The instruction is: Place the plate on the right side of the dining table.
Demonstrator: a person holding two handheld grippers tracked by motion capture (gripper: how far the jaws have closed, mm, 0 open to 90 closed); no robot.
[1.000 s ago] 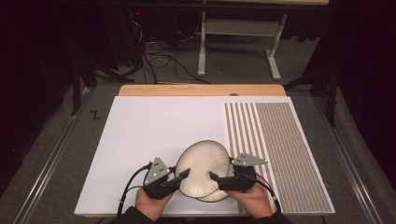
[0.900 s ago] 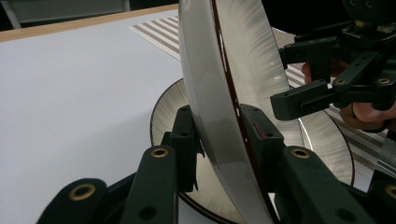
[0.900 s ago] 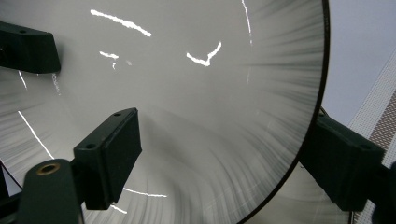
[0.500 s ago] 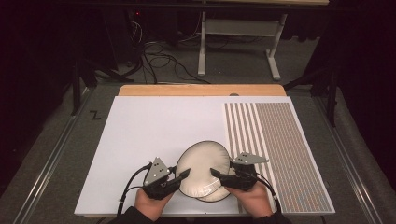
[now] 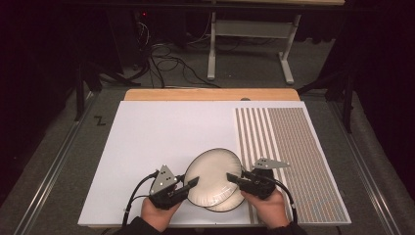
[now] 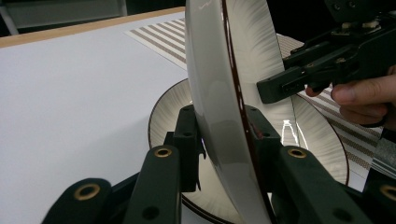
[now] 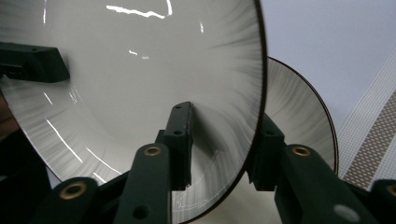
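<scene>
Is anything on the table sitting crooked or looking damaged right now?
The upper plate is tipped up on edge over the lower plate that lies flat on the table, gripped at opposite rims by the left gripper and right gripper. No chips or spills visible.

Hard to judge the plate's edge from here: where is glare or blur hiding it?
Right gripper view: white streaks of glare on the raised plate, rim sharp. Left gripper view: its near rim soft, one glint on the lower plate. High view: dark surroundings, both plates clear.
</scene>
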